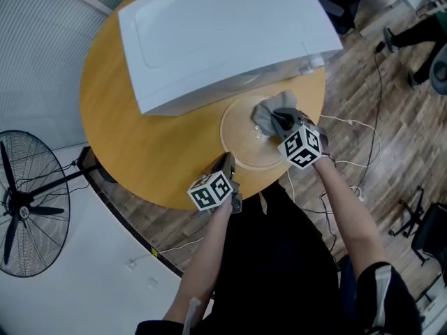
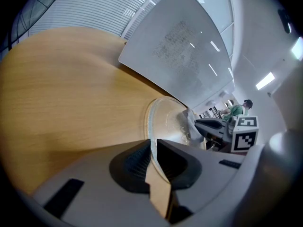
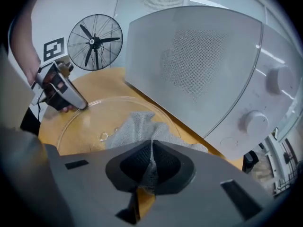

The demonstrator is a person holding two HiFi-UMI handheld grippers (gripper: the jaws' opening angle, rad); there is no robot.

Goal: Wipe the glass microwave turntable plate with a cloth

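Note:
The clear glass turntable plate point(image 1: 241, 137) lies flat on the round wooden table, just in front of the microwave. My left gripper point(image 1: 227, 163) is shut on the plate's near-left rim; the rim point(image 2: 150, 126) runs straight in between its pads. My right gripper point(image 1: 282, 123) is shut on a grey mesh cloth point(image 1: 268, 112), which rests bunched on the plate's right half. In the right gripper view the cloth point(image 3: 135, 126) spreads forward from the jaws over the glass point(image 3: 90, 119), and the left gripper point(image 3: 78, 104) pinches the far rim.
A white microwave point(image 1: 216, 33) fills the back of the table point(image 1: 140, 131), close behind the plate. The table's front edge lies right under both grippers. A standing fan point(image 1: 28, 201) and cables are on the floor. A person point(image 2: 236, 110) sits far off.

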